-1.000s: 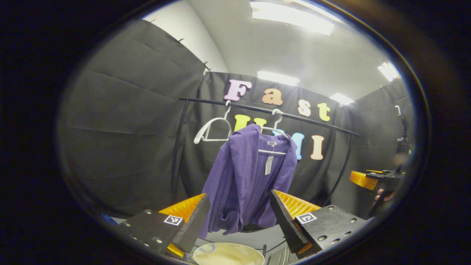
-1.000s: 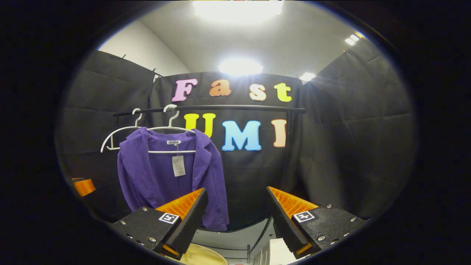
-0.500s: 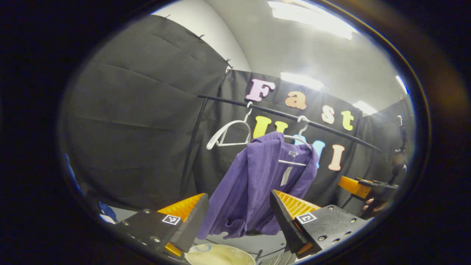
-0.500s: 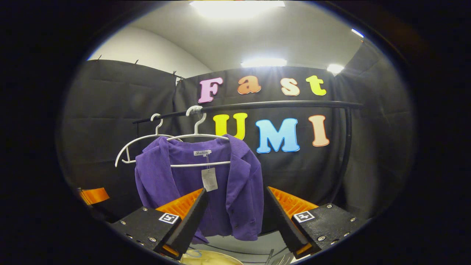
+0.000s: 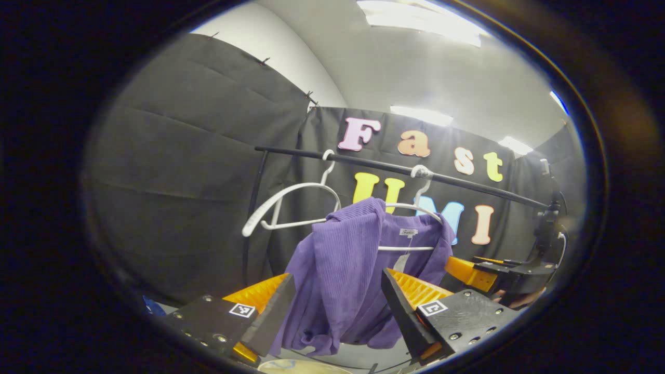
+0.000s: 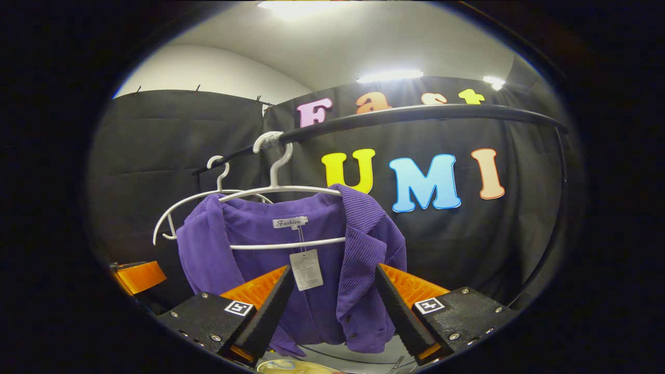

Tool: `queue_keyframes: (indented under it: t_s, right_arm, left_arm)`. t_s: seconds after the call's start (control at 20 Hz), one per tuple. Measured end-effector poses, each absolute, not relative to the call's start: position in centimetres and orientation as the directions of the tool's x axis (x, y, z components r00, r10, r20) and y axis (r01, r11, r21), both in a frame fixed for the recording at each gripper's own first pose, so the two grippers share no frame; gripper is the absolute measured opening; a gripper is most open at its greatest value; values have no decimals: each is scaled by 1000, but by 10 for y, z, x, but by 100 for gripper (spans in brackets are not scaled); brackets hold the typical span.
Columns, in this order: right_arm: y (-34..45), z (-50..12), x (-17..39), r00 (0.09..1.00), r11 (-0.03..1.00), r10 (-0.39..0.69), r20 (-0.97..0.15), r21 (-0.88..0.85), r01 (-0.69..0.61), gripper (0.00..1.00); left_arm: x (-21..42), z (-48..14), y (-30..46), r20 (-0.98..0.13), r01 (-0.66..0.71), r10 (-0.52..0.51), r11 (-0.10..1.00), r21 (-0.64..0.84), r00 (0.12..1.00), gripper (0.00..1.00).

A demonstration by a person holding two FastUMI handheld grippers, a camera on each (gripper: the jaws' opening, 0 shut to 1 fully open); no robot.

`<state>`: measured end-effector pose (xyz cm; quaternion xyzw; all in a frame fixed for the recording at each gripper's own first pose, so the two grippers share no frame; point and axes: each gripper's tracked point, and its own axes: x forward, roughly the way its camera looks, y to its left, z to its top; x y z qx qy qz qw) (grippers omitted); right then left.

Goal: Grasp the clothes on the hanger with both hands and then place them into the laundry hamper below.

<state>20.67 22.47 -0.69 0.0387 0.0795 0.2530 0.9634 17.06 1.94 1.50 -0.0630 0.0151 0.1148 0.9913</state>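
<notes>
Up close, the left gripper [image 5: 337, 306] has its jaws spread wide with nothing pinched, and the purple jacket [image 5: 343, 275] hangs in the gap just past the tips, on the shoulder and sleeve side. Same deal for the right gripper [image 6: 332, 301]: wide open, holding nothing, lined up on the jacket's front panel and lapel, with the paper tag [image 6: 306, 269] dangling right by its inner finger.

Stuff I'd worry about: closing there could catch the tag and barely any cloth, so the grip slips. The jacket is draped over a white hanger [image 6: 283, 208] hooked on the black rail [image 6: 415, 111], so yanking straight down would probably drag the hanger along or pop it off the rail. There's also an empty hanger [image 5: 291, 205] right beside it that could get snagged.

The hamper [image 5: 298, 366] is just a pale rim below the fingers, so dropping blind could miss it.
</notes>
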Motion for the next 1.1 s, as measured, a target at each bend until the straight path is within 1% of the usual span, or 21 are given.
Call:
queue_keyframes:
  t_s: [0.15,0.25,0.4,0.45,0.5,0.55,0.6,0.7,0.75,0.8,0.85,0.95,1.0,1.05,1.1]
  right_arm:
    - [221,-19,241,877,887,459,-145,134,-442,96]
    - [224,-27,255,866,879,471,-165,167,-447,96]
    - [234,-38,274,852,871,490,-187,152,-467,96]
    - [239,-37,277,848,867,497,-182,150,-476,95]
    - [244,-39,281,845,864,503,-181,152,-481,95]
    - [248,-43,283,841,860,509,-185,159,-486,95]
    - [251,-46,286,836,857,513,-192,169,-487,95]
    - [252,-55,294,840,862,503,-204,185,-472,95]
    - [250,-59,299,847,869,490,-205,191,-456,95]
    - [248,-62,304,856,876,475,-205,199,-439,95]
    - [247,-64,307,861,879,468,-200,205,-430,95]
    - [248,-65,314,860,877,472,-193,205,-435,94]
    - [248,-65,318,858,874,478,-190,202,-442,93]
    - [248,-65,318,855,871,484,-187,199,-449,83]
    - [248,-64,318,851,867,491,-185,200,-456,77]
  left_arm:
    - [210,1,21,-70,-286,280,953,-96,957,100]
    - [229,-10,19,-98,-311,302,946,-95,948,100]
    - [254,-23,17,-126,-339,326,936,-96,937,100]
    - [260,-23,18,-125,-346,334,934,-90,934,96]
    - [266,-23,18,-122,-358,348,930,-78,930,96]
    - [270,-24,20,-122,-373,364,925,-68,923,96]
    - [273,-25,22,-124,-392,382,918,-66,916,100]
    - [279,-27,24,-122,-419,409,905,-76,904,100]
    - [281,-28,28,-122,-435,424,897,-76,897,96]
    - [283,-29,29,-121,-443,433,894,-73,893,100]
    - [284,-28,29,-118,-447,438,892,-64,891,96]
    - [287,-28,30,-113,-445,437,894,-51,892,96]
    - [284,-28,36,-111,-467,461,884,-33,880,100]
    - [282,-30,41,-113,-488,484,873,-15,868,79]
    - [280,-32,39,-124,-478,473,879,-12,873,58]
